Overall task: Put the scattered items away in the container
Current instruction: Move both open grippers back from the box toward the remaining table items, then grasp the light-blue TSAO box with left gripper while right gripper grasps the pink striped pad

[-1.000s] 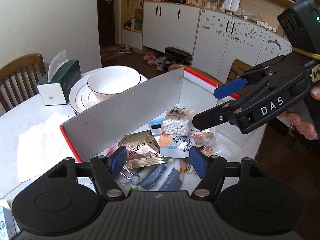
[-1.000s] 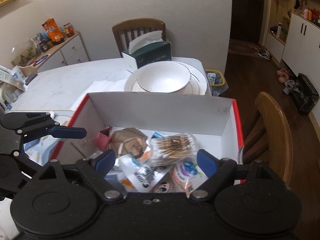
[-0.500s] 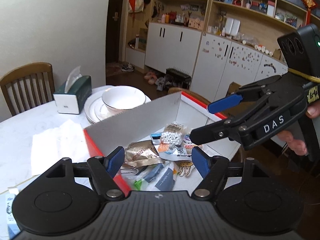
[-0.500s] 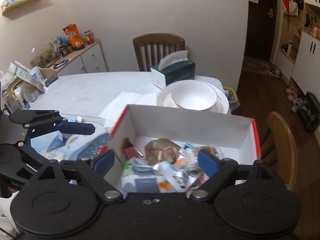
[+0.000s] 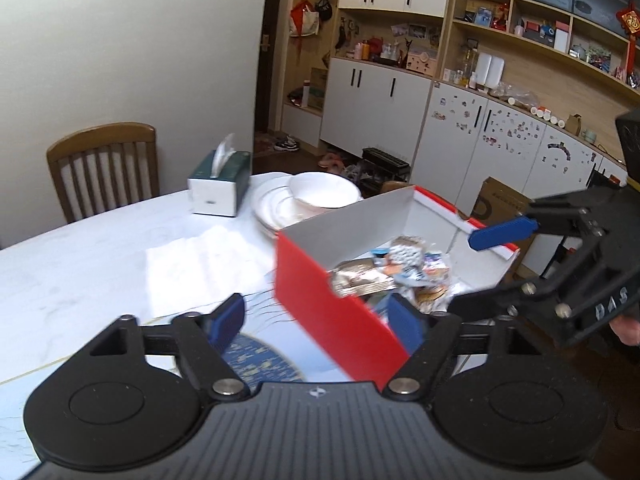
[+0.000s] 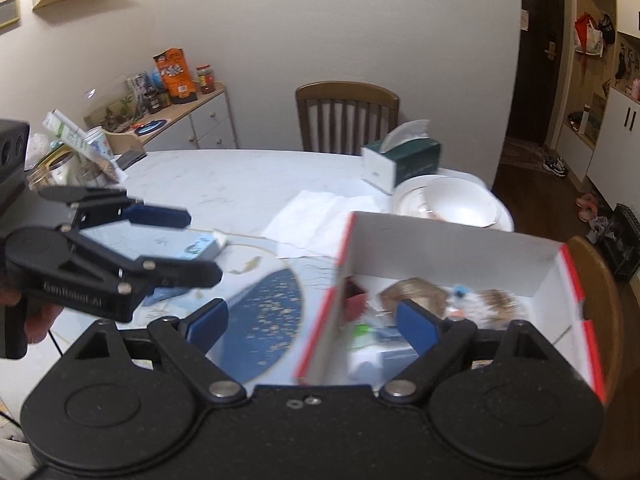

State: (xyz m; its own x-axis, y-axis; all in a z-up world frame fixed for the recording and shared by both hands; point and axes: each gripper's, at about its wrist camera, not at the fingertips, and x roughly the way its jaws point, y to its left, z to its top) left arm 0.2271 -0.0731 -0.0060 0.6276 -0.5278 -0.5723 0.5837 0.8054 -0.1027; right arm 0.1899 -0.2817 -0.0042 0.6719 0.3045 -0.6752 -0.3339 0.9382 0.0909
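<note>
A red-and-white cardboard box (image 5: 320, 304) stands on the white table and holds several packets, among them a cotton-swab bag (image 5: 404, 252) and a brown foil sachet (image 5: 356, 280). The box also shows in the right wrist view (image 6: 452, 244). My left gripper (image 5: 316, 320) is open and empty, raised before the box's near red wall. My right gripper (image 6: 316, 318) is open and empty, raised over the box's left corner. Each gripper shows in the other's view: the right one (image 5: 480, 272) and the left one (image 6: 196, 244). A small white-and-blue carton (image 6: 200, 246) lies on the table left of the box.
A blue patterned mat (image 6: 260, 316) lies left of the box. White paper napkins (image 5: 200, 256), a green tissue box (image 5: 220, 184) and stacked white plates with a bowl (image 5: 316, 196) sit behind. Wooden chairs (image 5: 104, 168) stand around the table. Jars and clutter (image 6: 72, 160) crowd the far left.
Both grippers have pulled up and back from inside the box, staying open and empty. The views now take in more of the table and the box's red outer wall.
</note>
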